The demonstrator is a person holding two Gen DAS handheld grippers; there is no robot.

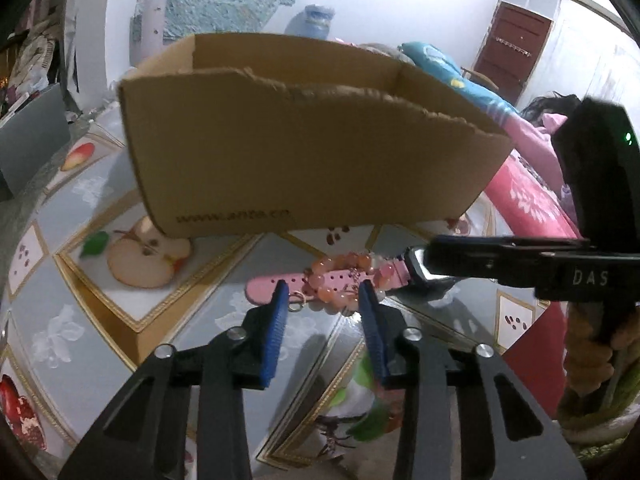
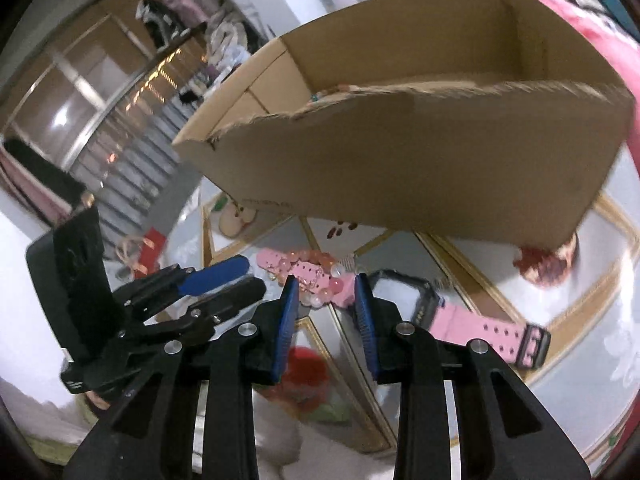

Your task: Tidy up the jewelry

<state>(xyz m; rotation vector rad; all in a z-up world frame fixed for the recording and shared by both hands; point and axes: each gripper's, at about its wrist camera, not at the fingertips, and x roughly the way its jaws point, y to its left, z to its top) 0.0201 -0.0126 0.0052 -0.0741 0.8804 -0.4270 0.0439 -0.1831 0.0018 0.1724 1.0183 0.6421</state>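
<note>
A pink watch (image 1: pixel 276 285) with a black case (image 2: pixel 404 292) lies on the table in front of an open cardboard box (image 1: pixel 300 152). A bracelet of orange-pink beads (image 1: pixel 344 270) lies tangled over its strap (image 2: pixel 316 264). My left gripper (image 1: pixel 323 295) stands open just above the strap and beads, one blue pad on each side, not pressing. My right gripper (image 2: pixel 326 289) is open too, its pads flanking the strap (image 2: pixel 342 292) beside the case. From the left wrist it comes in side-on from the right (image 1: pixel 436 258). The left gripper (image 2: pixel 254 274) shows at the left of the right wrist view.
The box (image 2: pixel 400 140) has a torn front rim, and a few beads (image 2: pixel 332 90) show inside it. A glossy fruit-patterned tablecloth (image 1: pixel 132 256) covers the table. Red bedding (image 1: pixel 520 200) lies to the right, a grey box (image 1: pixel 32 140) to the left.
</note>
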